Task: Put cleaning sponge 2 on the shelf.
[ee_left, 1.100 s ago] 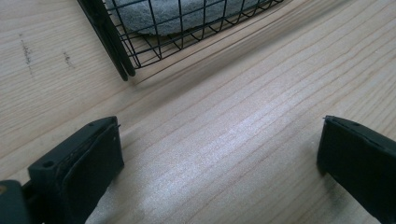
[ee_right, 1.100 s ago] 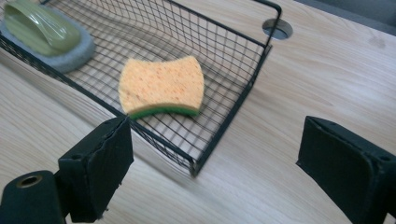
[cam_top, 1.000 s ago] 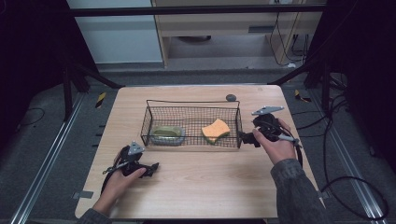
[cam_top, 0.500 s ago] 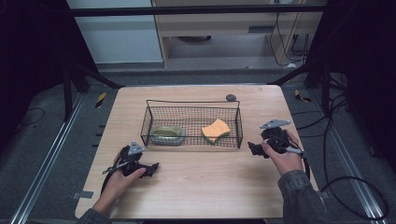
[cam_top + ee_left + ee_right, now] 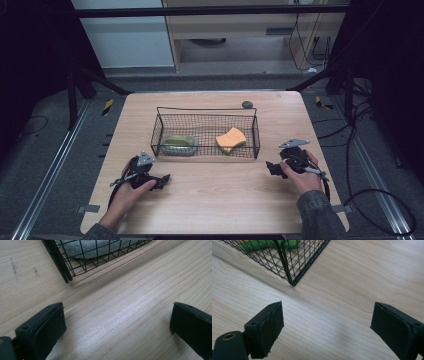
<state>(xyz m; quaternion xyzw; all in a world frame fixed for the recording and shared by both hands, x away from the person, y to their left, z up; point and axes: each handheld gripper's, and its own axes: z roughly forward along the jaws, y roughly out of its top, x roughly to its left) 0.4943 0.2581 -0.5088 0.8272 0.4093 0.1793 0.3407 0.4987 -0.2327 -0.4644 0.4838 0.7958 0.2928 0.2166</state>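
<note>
The basket (image 5: 205,134) stands near the middle of the counter (image 5: 210,200), a black wire box, long side facing the person. Inside it, at its left end, lies a green sponge (image 5: 178,143); at its right end lies an orange sponge (image 5: 230,139), tilted against the wire. Both rest on the basket's floor, well apart from each other.

The left tongs (image 5: 161,181) lie low over the counter just in front of the basket's left front corner, held in the left hand (image 5: 125,192). In the left gripper view their jaws stand wide apart with bare wood between them, and the basket's corner (image 5: 62,270) shows ahead with a grey-looking sponge (image 5: 100,247) behind the mesh.

The right tongs (image 5: 272,167) sit in front of and just right of the basket's right front corner, held in the right hand (image 5: 302,175). Their jaws are likewise spread wide over bare wood in the right gripper view, with the basket's corner (image 5: 292,282) ahead and something green (image 5: 262,245) behind the wire. Neither pair touches the basket.

Behind the basket, near its right rear corner, a small dark round thing (image 5: 247,104) lies on the counter.
</note>
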